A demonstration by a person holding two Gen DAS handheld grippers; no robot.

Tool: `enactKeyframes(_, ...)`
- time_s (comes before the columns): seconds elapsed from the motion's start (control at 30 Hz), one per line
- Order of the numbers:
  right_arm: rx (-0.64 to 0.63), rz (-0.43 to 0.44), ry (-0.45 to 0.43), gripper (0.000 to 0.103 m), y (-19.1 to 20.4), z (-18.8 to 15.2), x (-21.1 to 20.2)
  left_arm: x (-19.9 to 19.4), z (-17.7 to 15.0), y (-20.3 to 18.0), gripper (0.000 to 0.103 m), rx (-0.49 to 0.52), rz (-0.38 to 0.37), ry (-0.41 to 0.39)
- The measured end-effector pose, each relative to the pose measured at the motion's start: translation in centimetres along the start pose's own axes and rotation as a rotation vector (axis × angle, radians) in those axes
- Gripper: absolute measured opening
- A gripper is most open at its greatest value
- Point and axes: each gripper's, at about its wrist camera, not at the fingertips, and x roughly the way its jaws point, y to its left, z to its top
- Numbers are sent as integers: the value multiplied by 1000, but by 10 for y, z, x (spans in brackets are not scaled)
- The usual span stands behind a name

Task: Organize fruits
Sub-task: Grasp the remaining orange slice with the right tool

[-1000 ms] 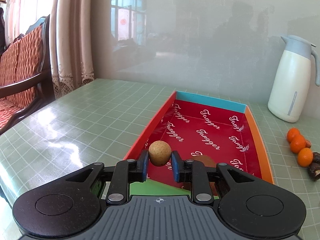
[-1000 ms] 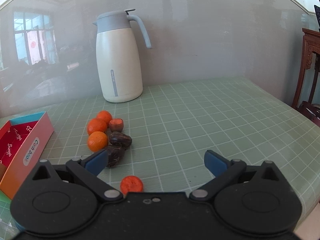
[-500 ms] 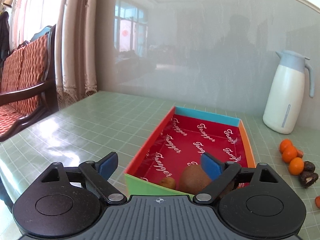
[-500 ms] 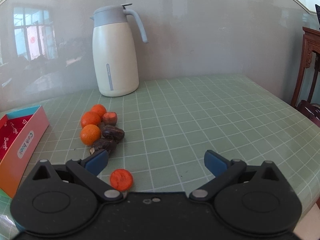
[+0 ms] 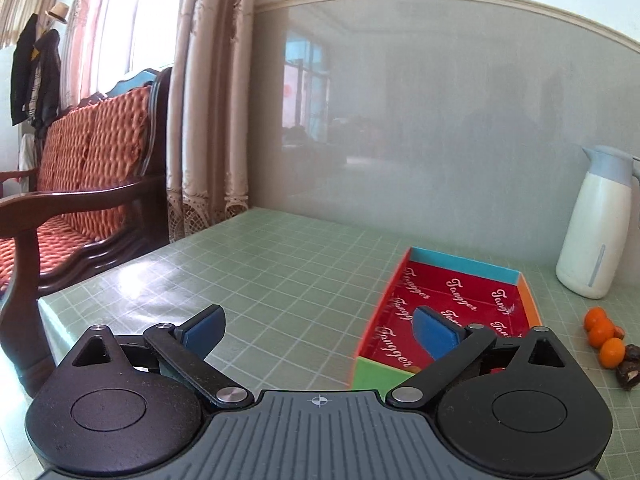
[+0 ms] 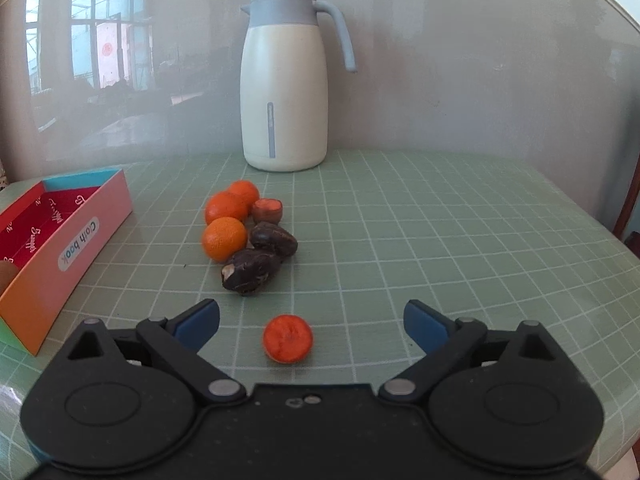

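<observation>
Both grippers apart and empty; loose fruit waiting right of the box.

Far left: box (image 6: pixel 96 220) with red lining, a brown fruit (image 6: pixel 6 276) just inside its near end. Left gripper (image 5: pixel 316 330) spread wide, holding nothing. Middle: three mandarins (image 6: pixel 224 238) touching dark dates (image 6: pixel 252 266). Nearest, alone: small orange fruit (image 6: pixel 287 338), between the open fingers of the right gripper (image 6: pixel 312 320). Probably light, round, soft-skinned, prone to rolling; best pinched gently across the widest part.
</observation>
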Motion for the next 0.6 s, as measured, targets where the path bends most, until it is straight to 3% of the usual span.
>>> enactKeyframes(0.17, 37, 16, 32, 75, -3, -2, 9, 4, -2, 10, 102, -17, 14, 14)
enactKeyframes(0.4, 20, 4, 66, 72, 4, -4, 18, 7, -3, 23, 103, -67, 30, 37)
enactKeyframes(0.47, 22, 2, 87, 61, 4, -5, 22, 6, -4, 25, 103, -68, 32, 37)
enactKeyframes(0.6, 27, 4, 83, 50, 4, -6, 22, 6, -6, 28, 103, -68, 35, 41)
